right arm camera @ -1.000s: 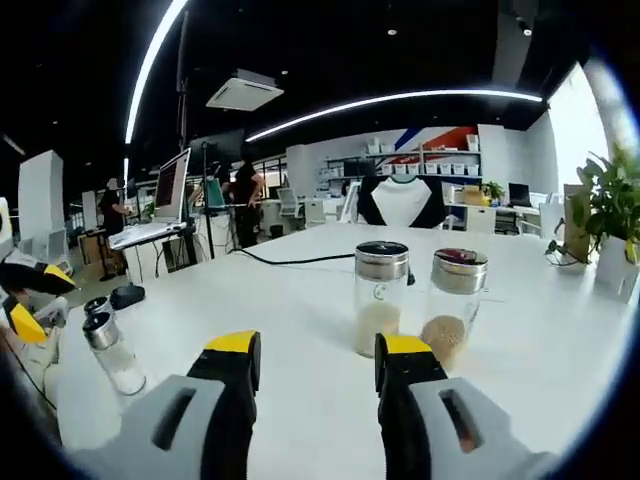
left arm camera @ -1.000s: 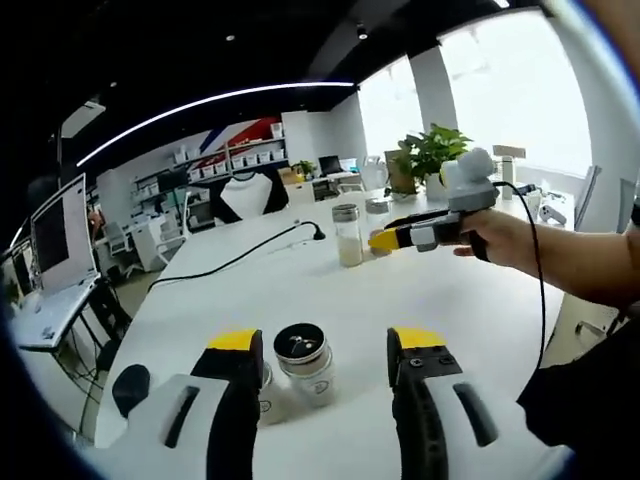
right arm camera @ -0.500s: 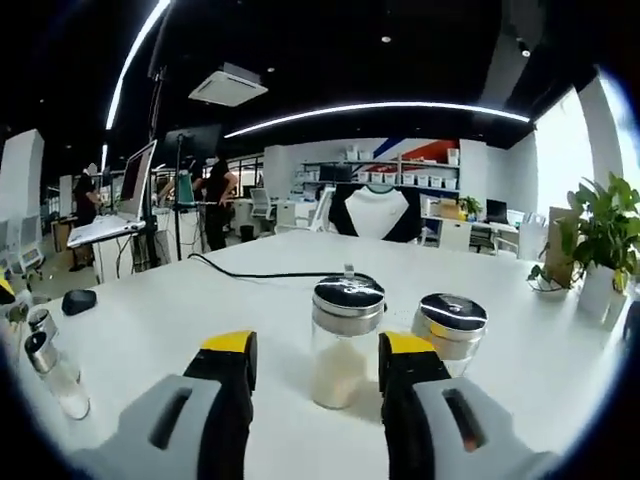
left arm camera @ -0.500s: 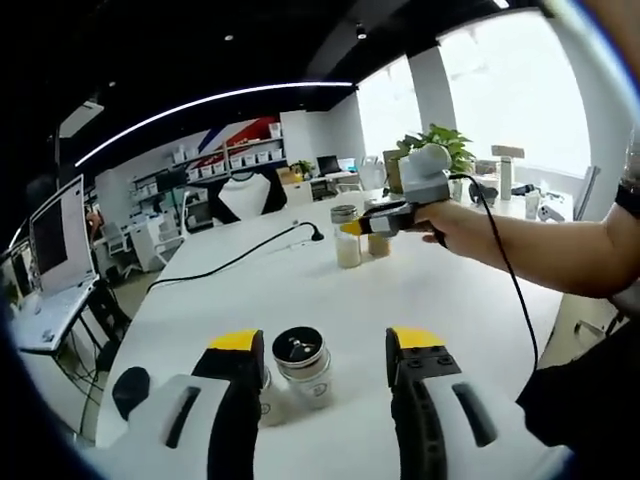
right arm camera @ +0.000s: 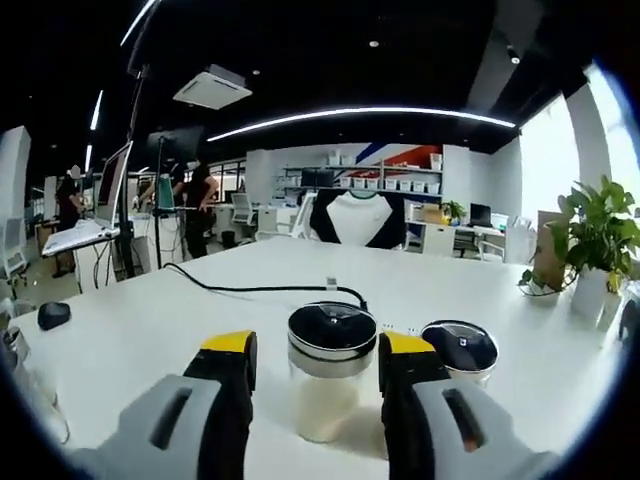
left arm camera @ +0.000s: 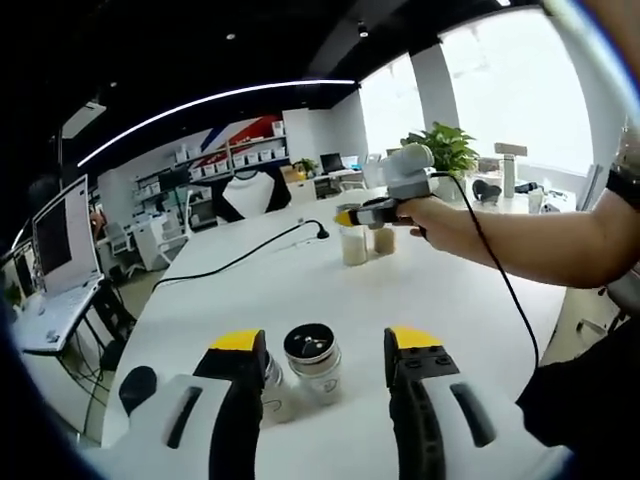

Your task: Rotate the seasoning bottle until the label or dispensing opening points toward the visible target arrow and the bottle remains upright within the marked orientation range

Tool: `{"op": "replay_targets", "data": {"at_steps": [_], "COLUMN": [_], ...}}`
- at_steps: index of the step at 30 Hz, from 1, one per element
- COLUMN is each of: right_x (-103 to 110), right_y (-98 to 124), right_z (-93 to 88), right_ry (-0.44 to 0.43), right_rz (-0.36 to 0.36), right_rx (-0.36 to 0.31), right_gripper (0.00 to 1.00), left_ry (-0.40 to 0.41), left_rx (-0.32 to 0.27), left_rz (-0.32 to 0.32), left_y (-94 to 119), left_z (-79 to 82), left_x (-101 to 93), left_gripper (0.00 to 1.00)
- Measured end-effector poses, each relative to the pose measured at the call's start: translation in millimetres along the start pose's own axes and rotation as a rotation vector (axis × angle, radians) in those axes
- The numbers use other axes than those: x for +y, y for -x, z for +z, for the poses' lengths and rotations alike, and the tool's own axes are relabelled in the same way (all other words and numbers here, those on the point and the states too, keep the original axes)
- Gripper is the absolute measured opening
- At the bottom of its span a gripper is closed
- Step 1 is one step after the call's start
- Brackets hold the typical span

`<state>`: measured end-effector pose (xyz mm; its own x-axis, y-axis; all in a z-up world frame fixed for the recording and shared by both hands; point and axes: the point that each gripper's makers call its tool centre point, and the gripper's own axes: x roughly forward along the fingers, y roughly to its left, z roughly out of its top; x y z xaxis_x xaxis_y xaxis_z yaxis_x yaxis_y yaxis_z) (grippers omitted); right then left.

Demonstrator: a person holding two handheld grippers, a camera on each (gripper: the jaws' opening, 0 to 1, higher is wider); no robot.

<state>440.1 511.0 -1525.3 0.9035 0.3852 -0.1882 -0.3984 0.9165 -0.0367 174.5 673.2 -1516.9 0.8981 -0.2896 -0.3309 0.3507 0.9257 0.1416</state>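
Two yellow-tipped jaws of the right gripper [right arm camera: 315,350] stand apart, unclenched, on both sides of the seasoning bottle [right arm camera: 329,375], upright on the white table [right arm camera: 180,320]. Beside it stands a second bottle [right arm camera: 457,350]. Farther, a black cable [right arm camera: 260,289] lies. The left gripper [left arm camera: 325,345] is also spread open, a small jar [left arm camera: 313,361] between its jaws.

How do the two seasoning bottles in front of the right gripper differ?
The near bottle stands between the right gripper jaws; the far bottle stands outside them, to its right. The near bottle's filling is pale white; the far bottle's is light brown. Both are upright with dark lids.
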Motion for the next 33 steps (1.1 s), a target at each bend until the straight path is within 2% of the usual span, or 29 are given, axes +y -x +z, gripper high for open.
{"op": "replay_targets", "data": {"at_steps": [3,6,8,17,25,33], "right_x": [-3.9,-14.7,-20.2,-23.0,-11.7,11.3], "right_y": [-10.8,-22.3,-26.4,-36.5,-20.6,12.6], "right_z": [-1.4,-1.2,-1.5,-1.8,-3.1,-1.0], "right_ry": [-0.024,-0.063,-0.058,-0.049,-0.064,-0.031], "right_rz": [-0.008,-0.026,-0.036,0.002,0.056,0.158], "right_rx": [0.003,-0.007,-0.006,-0.012,0.001,-0.002], "right_gripper": [0.46,0.41,0.36,0.35,0.34,0.34], "left_ry": [-0.001,-0.004,-0.006,-0.014,-0.015,-0.016], "left_rx": [0.002,0.003,0.006,0.003,-0.003,-0.023], "left_rz": [0.002,0.004,0.006,0.003,0.001,-0.044], "left_y": [0.3,0.6,0.7,0.9,3.2,-3.4], "left_z": [0.4,0.9,0.8,4.6,5.7,10.5], "left_x": [0.9,1.5,2.0,-1.0,-4.8,-24.9], "left_gripper": [0.50,0.50,0.50,0.50,0.49,0.49]}}
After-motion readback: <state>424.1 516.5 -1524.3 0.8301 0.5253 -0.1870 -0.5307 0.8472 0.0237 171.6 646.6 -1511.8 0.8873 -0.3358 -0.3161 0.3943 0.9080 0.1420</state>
